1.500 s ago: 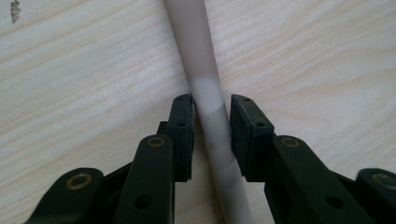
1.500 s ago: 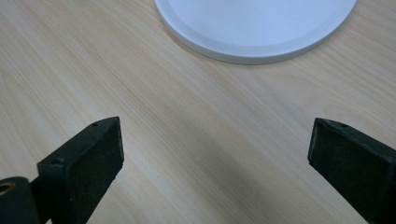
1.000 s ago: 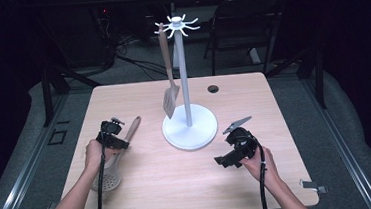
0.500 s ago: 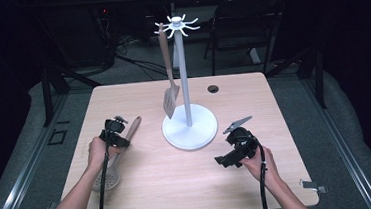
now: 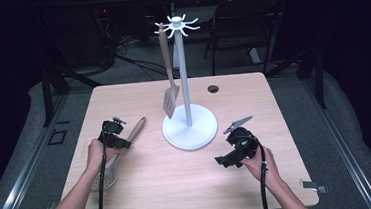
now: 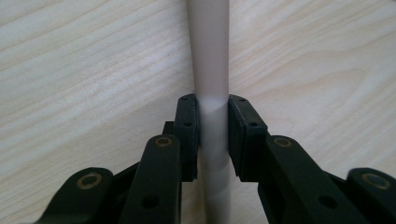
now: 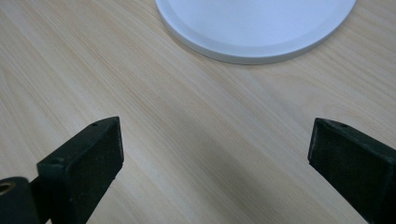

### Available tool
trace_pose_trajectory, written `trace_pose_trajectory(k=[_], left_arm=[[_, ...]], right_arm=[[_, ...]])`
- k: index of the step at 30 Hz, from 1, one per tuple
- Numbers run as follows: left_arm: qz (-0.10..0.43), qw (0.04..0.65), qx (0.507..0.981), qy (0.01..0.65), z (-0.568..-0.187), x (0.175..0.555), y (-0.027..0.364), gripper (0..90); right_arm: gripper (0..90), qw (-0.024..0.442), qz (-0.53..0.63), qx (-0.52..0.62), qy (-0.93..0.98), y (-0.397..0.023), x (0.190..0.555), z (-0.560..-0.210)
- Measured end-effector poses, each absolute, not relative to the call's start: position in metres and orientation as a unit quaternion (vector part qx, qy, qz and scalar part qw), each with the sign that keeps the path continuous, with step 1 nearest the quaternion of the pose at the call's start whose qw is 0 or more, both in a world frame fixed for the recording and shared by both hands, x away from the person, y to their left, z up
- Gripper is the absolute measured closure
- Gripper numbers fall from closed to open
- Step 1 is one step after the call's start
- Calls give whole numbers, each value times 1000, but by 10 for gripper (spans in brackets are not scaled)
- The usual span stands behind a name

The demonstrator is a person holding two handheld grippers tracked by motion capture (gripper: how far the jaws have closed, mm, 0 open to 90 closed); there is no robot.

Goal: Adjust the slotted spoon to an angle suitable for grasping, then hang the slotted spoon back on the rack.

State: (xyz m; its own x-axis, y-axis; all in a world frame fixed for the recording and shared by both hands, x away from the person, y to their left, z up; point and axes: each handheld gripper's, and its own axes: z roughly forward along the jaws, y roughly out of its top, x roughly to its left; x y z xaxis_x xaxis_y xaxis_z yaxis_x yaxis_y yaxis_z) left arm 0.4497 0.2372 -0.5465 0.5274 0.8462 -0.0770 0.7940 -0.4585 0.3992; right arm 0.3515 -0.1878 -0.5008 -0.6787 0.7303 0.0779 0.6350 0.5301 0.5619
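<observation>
Left gripper jaws have just been closing, now clamped on slotted spoon handle, spoon flat on table left of rack. Right gripper jaws apart, idle. Risk: grip near the wooden end, heavy head may droop or pivot on lift, miss hook.

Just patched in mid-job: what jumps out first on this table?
The tall white stand at the table's middle, a wooden spatula hanging from its top hooks. Left of it, the left gripper is clamped on the pale handle of a slotted spoon lying flat. The right gripper waits open near the stand's base.
</observation>
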Motion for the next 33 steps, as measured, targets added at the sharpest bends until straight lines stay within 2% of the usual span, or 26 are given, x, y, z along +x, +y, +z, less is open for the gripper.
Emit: trace_pose_trajectory(k=[10,19,33], left_arm=[[86,248,833,487,-534,437,249,756],[139,282,824,472,-521,417,251,756],[190,335,797,466,-505,400,258,758]], right_arm=[[30,82,286,392,871,-188,352,-501],[30,82,284,392,872,-190,353,-501],[30,82,285,391,871,-188,351,-501]])
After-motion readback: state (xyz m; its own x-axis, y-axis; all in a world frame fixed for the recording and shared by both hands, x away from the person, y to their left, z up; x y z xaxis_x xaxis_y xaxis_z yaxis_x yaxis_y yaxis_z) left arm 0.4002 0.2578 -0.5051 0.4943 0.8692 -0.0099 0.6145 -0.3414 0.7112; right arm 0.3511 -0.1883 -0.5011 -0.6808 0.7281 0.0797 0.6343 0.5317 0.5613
